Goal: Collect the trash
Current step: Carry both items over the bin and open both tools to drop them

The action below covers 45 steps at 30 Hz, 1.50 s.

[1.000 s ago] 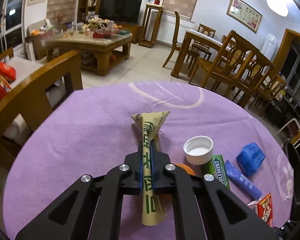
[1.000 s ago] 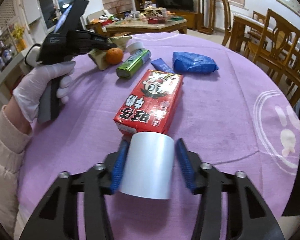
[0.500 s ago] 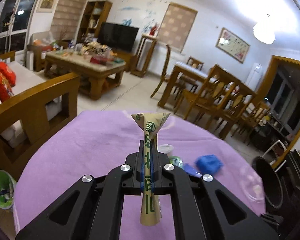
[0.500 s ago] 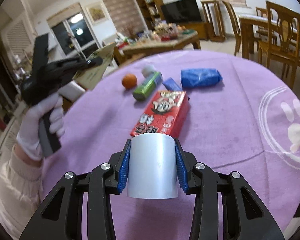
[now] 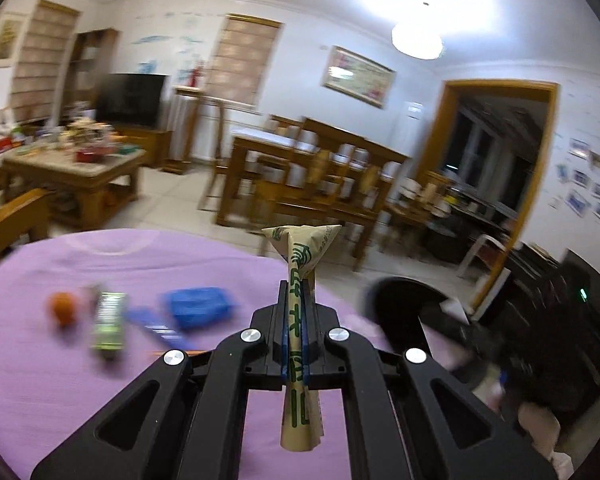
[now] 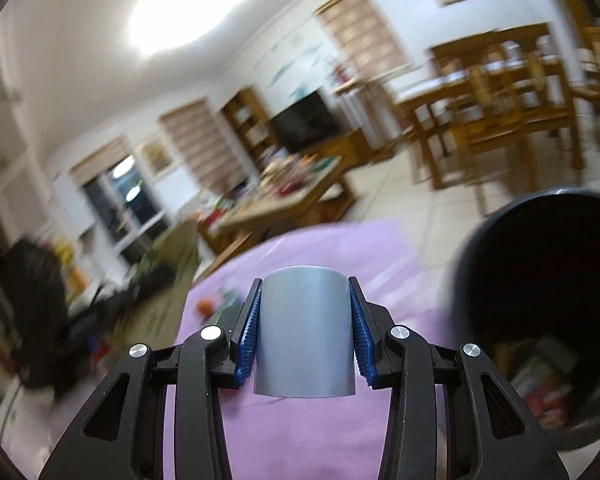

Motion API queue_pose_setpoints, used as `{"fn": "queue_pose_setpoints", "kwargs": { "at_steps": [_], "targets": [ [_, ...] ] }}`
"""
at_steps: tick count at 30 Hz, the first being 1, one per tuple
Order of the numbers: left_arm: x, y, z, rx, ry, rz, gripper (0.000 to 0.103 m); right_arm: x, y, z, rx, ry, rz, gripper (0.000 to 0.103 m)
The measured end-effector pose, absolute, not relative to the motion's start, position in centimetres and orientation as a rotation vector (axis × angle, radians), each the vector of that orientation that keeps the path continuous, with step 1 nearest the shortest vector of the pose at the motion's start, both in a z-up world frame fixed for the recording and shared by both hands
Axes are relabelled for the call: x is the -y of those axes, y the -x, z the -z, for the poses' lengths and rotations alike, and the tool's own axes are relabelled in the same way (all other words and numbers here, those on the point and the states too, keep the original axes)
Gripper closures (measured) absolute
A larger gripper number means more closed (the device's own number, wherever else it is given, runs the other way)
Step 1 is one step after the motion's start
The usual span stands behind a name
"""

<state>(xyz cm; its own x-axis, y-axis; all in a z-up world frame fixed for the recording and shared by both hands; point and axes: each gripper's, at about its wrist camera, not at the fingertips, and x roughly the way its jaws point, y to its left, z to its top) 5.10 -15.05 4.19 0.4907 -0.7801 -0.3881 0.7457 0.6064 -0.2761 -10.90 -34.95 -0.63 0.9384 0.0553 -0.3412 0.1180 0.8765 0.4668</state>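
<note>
Left tool (image 5: 295, 334) pinches a flattened paper wrapper (image 5: 300, 320), light and limp, gripped mid-length. Right tool (image 6: 304, 334) clamps a silver cup (image 6: 305, 334) by its sides, probably light and crushable, near the black bin (image 6: 540, 300) at right.

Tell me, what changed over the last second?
Both hand-held grippers lifted off the purple table and swung toward the black bin. The left stays clamped on the tan wrapper, the right on the white cup.
</note>
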Motion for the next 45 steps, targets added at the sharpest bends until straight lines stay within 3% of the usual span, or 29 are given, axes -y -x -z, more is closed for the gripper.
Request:
{"fn": "queue_pose_setpoints", "kwargs": {
  "at_steps": [11, 19, 42, 45],
  "targets": [
    [30.2, -1.6, 0.2, -0.634, 0.008, 1.166, 0.098, 49.5, 17.4, 2.7, -0.268, -0.610, 0.363, 0.063],
    [36.6, -1.1, 3.9, -0.730, -0.119, 1.220, 0.098, 53.1, 17.3, 6.8, -0.297, -0.671, 0.416, 0.063],
    [36.6, -1.2, 4.2, -0.772, -0.107, 1.225, 0.094, 53.4, 16.2, 9.1, -0.332, -0.677, 0.436, 0.062],
    [37.0, -0.8, 4.3, -0.771, -0.123, 1.217, 0.094, 52.7, 16.7, 9.1, -0.323, -0.690, 0.434, 0.052]
  ]
}}
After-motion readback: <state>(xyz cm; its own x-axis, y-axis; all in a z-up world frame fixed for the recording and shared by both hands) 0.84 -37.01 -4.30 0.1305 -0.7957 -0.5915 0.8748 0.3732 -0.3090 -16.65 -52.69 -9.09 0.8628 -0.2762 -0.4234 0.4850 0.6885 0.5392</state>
